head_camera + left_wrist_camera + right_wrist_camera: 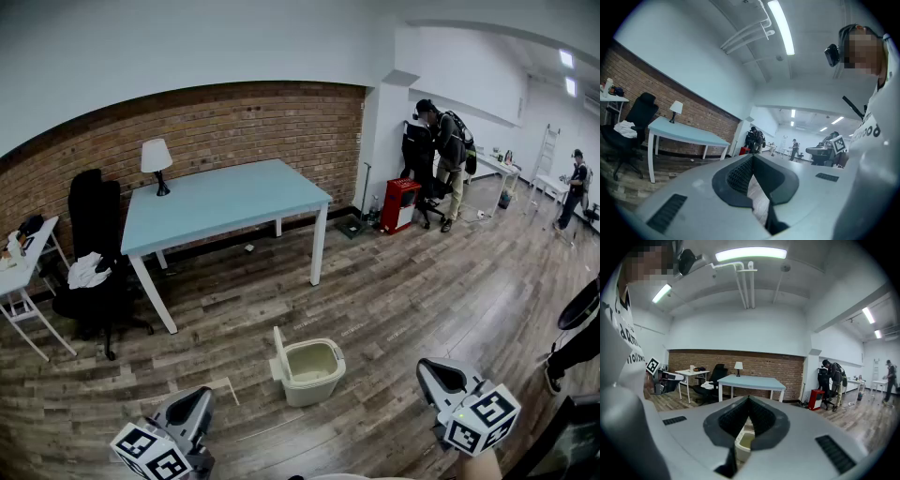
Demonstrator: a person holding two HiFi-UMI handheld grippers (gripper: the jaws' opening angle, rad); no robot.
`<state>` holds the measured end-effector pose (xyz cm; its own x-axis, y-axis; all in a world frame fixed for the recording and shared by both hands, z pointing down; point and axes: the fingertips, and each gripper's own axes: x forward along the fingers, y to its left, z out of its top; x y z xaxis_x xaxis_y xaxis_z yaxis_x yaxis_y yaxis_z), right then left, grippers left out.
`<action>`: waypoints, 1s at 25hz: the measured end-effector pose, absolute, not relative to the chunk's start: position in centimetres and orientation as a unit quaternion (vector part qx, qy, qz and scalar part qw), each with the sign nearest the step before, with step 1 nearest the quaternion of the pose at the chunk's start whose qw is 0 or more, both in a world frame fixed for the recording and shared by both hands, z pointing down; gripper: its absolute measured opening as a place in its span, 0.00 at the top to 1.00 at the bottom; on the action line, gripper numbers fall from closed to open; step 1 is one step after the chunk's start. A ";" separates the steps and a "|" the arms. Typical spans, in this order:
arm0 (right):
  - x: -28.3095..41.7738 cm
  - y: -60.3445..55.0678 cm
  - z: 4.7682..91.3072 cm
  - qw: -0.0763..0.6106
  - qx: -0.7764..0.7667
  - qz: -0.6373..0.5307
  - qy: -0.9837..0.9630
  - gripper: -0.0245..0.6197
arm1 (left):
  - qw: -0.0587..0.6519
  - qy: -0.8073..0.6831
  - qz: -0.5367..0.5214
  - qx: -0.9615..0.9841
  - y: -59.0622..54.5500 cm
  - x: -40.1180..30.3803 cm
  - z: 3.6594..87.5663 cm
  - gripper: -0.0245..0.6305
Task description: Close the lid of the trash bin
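On floor [403, 291], one open trash bin [310, 371], left gripper [203, 395], right gripper [425, 367], fingers [733, 417] together

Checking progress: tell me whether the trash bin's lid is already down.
No, the lid stands upright at the rim of the trash bin, leaving the inside showing.

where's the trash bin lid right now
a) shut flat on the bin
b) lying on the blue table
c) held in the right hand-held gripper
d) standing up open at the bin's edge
d: in the head view the lid stands upright at the left edge of the trash bin, leaving its pale inside uncovered.
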<state>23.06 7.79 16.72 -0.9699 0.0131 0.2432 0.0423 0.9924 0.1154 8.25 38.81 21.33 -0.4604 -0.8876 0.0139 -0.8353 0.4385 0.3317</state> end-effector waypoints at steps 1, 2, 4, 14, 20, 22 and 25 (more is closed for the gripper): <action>23.0 7.8 16.8 0.124 -0.013 -0.060 -0.990 0.95 | 0.094 -0.843 -0.140 0.511 38.9 8.2 21.4 0.95; 22.9 7.9 16.9 0.125 -0.013 -0.060 -0.990 0.95 | 0.095 -0.843 -0.140 0.511 39.0 8.1 21.6 0.95; 22.7 8.0 17.0 0.127 -0.013 -0.060 -0.990 0.95 | 0.096 -0.842 -0.141 0.511 39.2 7.9 21.7 0.95; 21.1 9.4 17.8 0.128 -0.011 -0.051 -0.990 0.95 | 0.105 -0.836 -0.131 0.522 40.2 6.1 21.8 0.95; 22.2 8.9 19.8 0.130 0.023 -0.028 -0.991 0.95 | 0.113 -0.831 -0.119 0.532 40.6 5.5 22.8 0.95; 22.6 8.2 21.0 0.144 0.036 -0.021 -0.989 0.95 | 0.118 -0.833 -0.122 0.527 41.0 5.3 23.5 0.95; 22.1 7.0 21.7 0.147 0.049 -0.007 -0.988 0.95 | 0.120 -0.834 -0.123 0.524 41.1 4.9 24.1 0.95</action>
<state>22.07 6.97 21.67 -0.9521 -0.0982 0.2897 -0.0943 0.9952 0.0273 4.91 41.11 24.14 -0.4219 -0.9039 0.0712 -0.8449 0.4204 0.3308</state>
